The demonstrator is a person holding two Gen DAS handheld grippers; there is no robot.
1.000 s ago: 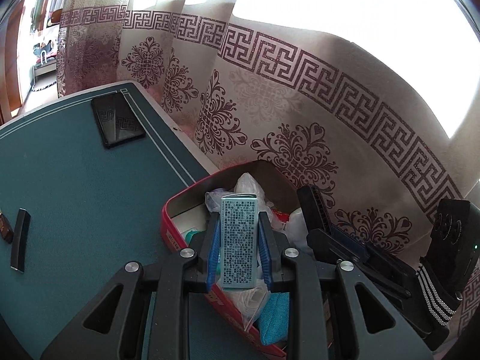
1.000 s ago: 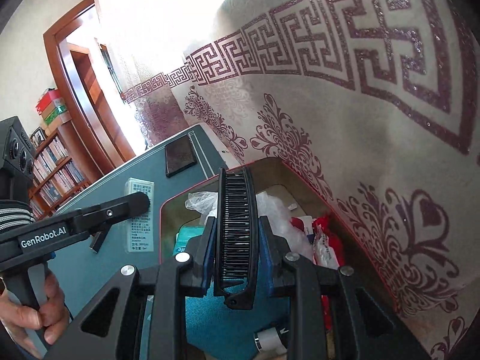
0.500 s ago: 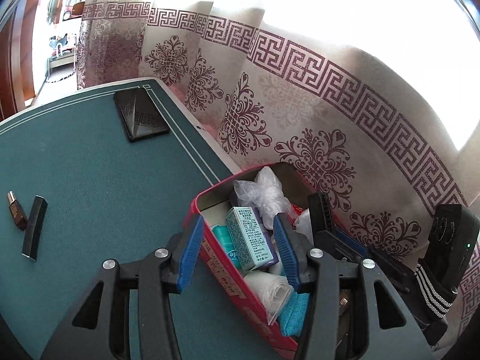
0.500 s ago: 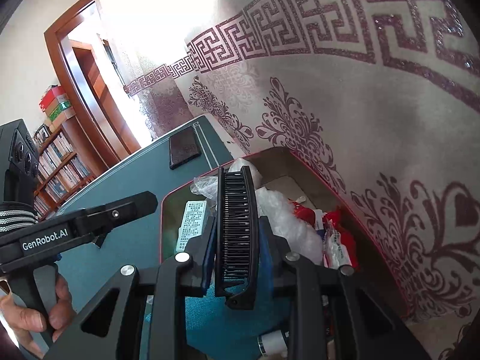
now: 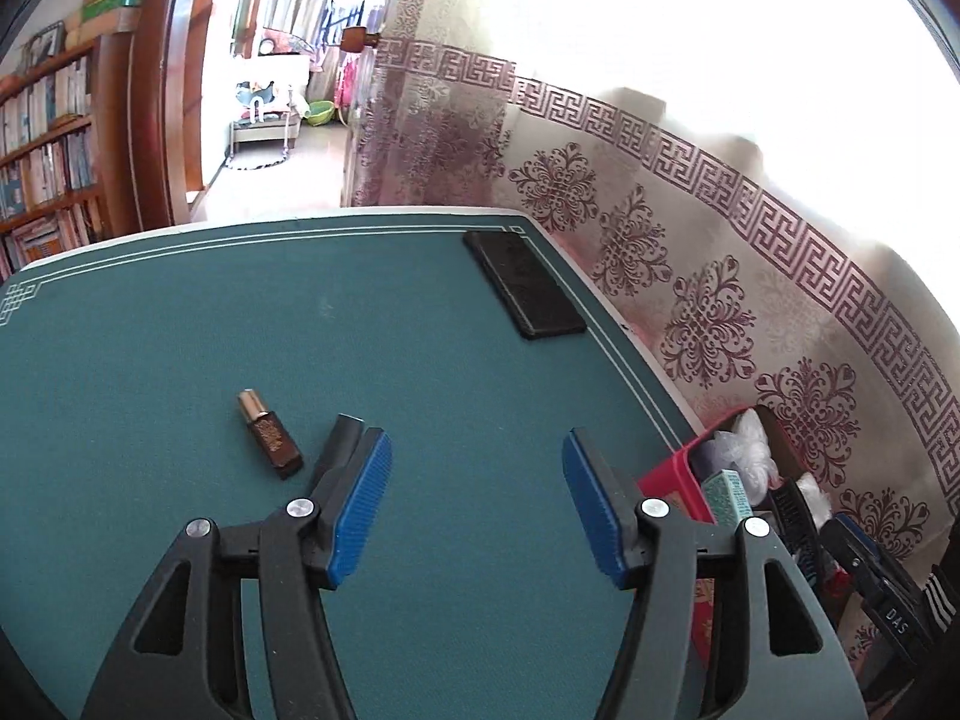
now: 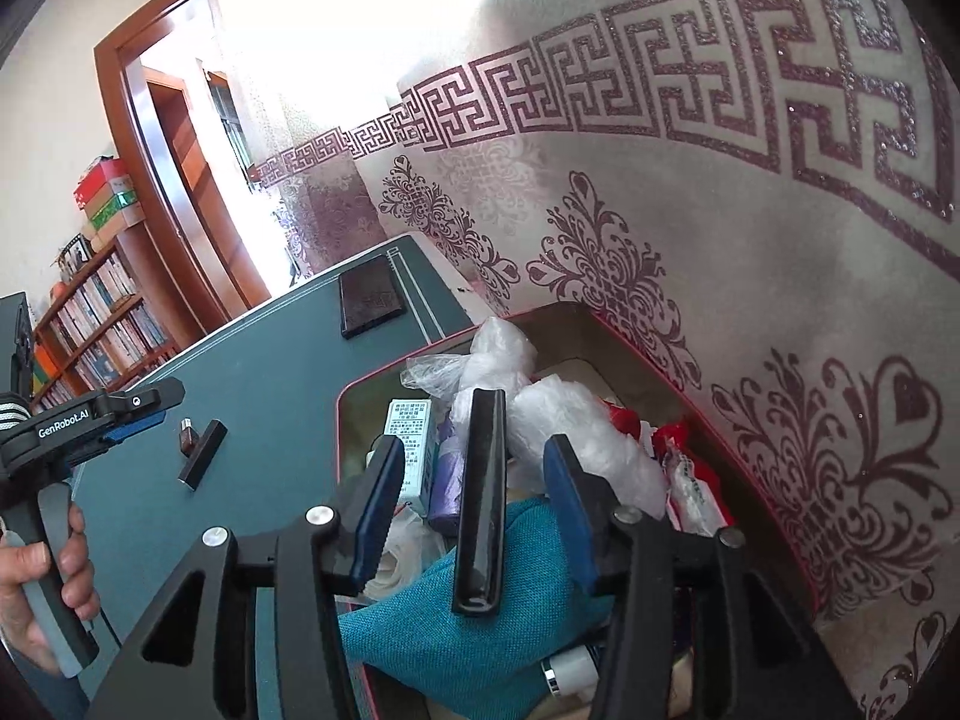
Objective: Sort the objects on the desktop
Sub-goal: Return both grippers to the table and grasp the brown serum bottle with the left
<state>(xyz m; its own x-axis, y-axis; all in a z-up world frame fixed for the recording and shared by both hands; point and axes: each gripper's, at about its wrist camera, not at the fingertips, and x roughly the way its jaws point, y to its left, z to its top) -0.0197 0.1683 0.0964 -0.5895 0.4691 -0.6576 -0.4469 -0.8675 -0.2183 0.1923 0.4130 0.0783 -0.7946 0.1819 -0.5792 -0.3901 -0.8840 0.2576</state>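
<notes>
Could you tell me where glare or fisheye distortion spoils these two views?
Left wrist view: the window behind the curtain blows out top right, and the table edge bows. Right wrist view: glare washes the top, straight lines bend, yet the red box stays sharp.

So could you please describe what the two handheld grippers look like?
Both the left gripper and right gripper have black angular linkage arms with silver pivot screws and ribbed blue pads. The left one carries white "GenRobot.AI" lettering and a grey handle.
</notes>
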